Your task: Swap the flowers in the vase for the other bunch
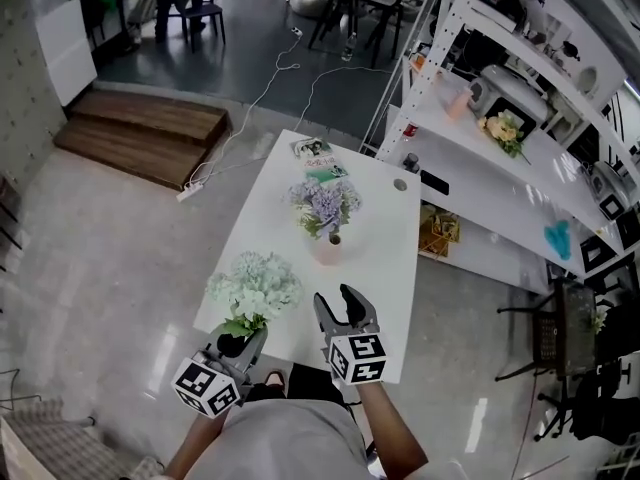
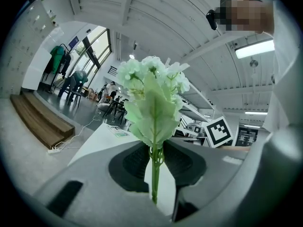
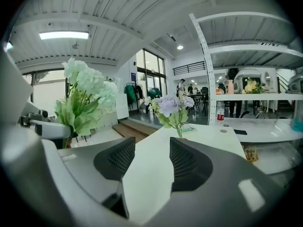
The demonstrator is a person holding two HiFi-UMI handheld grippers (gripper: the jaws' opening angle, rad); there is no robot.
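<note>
The vase (image 1: pixel 327 248) stands mid-table, upright, and the purple flowers (image 1: pixel 322 204) are in it, filling its mouth. From the right gripper view those purple flowers (image 3: pixel 171 105) rise straight ahead, just above the gap between the jaws.

The white bunch (image 1: pixel 255 286) is at the table's (image 1: pixel 380 258) near left corner, held upright, well apart from the vase. The left gripper (image 1: pixel 238 346) has it: in its own view the left gripper (image 2: pixel 155 160) is clamped on the green stem, with the white bunch (image 2: pixel 151 86) fanning out above the pads.

The right gripper (image 1: pixel 343 308) hangs over the near edge, just beside the left one. Its jaws are wide apart with only bare tabletop showing between them (image 3: pixel 152 160). That same bare white top is all that lies between it and the vase. The white bunch (image 3: pixel 87 96) shows off to its left.

Beyond the vase, leaflets (image 1: pixel 318 158) lie at the far end. A white rack (image 1: pixel 500 158) runs along the table's right side, with yellow flowers (image 1: pixel 503 128) on one shelf. On the floor to the left are a wooden step (image 1: pixel 140 128) and a white cable (image 1: pixel 195 188).
</note>
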